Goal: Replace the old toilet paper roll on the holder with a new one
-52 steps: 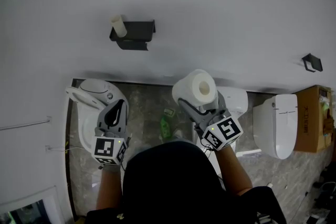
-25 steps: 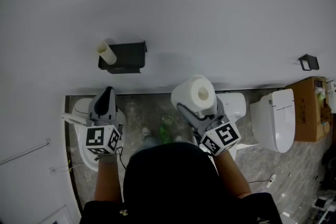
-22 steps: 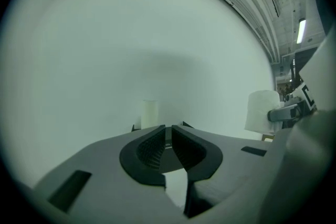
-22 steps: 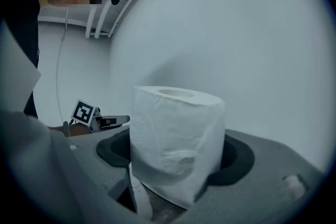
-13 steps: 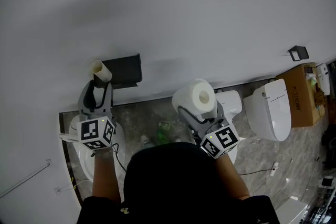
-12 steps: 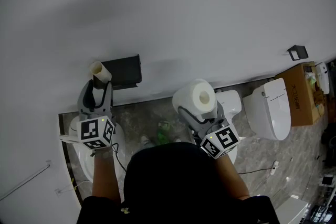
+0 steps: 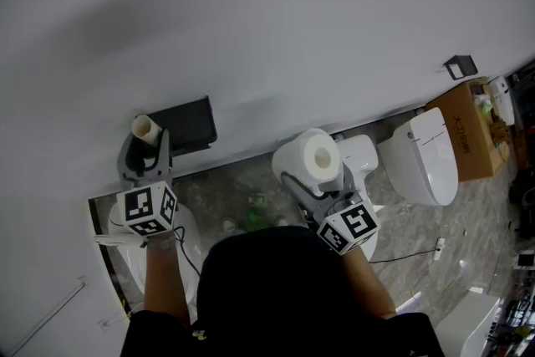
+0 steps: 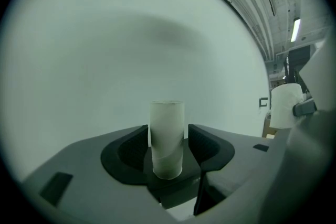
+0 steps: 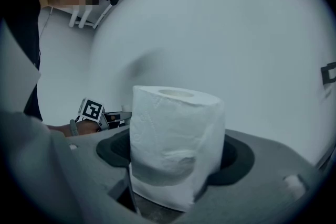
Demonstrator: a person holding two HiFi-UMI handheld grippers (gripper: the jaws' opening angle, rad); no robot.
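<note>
Old tube [image 8: 167, 136]: the empty cardboard tube is sitting on the dark holder [image 7: 189, 124] on the wall [image 7: 292, 29], sticking out past its left end.
Left gripper [image 7: 144, 151]: its jaws have just been opening wide. The old tube is standing between them, but the pads are not squeezing it.
New roll [image 7: 311, 160]: the fat white toilet paper roll is being held up in the air, near the wall and well to the right of the holder.
Right gripper [image 7: 318, 180]: it is clamping the new roll from both sides.
How the tube is likely feeling: I am guessing it is very light and thin, so a hard squeeze is going to squash it flat.
Where to grab the tube: I am thinking the round sides near the free end are best, with a gentle pinch, then sliding it off.
How the new roll is likely feeling: light, soft and squishy. Its side is already denting a little in the grip, and loose paper could be unrolling.
</note>
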